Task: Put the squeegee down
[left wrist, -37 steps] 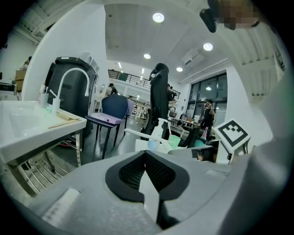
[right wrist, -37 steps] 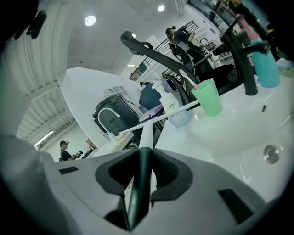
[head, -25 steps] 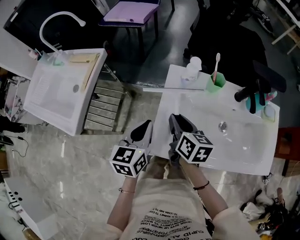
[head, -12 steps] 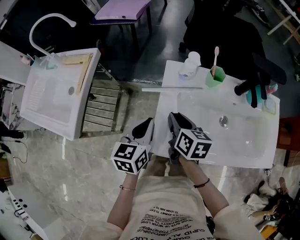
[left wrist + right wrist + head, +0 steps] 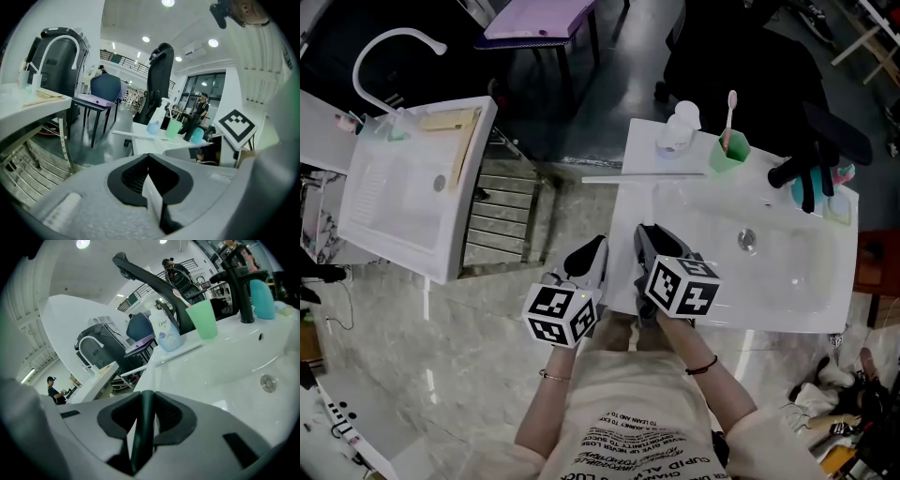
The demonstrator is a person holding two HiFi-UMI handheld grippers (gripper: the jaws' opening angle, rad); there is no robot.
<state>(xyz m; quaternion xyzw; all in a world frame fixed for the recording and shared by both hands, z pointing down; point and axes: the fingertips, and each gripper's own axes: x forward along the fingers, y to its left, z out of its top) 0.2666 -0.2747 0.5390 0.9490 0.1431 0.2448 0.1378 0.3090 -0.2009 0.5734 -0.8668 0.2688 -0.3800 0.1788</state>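
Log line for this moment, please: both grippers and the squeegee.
left gripper: jaws shut, empty | right gripper: jaws shut, empty | long thin white squeegee: lying flat on white sink counter

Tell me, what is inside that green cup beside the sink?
A toothbrush stands in the green cup, its head and upper handle poking above the rim. The cup's wall hides the lower handle and anything else that may lie at the bottom.

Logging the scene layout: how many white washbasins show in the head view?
2. One white rectangular washbasin sits upper left, beside the grey slatted metal rack; the second washbasin is at right and carries the green plastic cup. None appears hidden.
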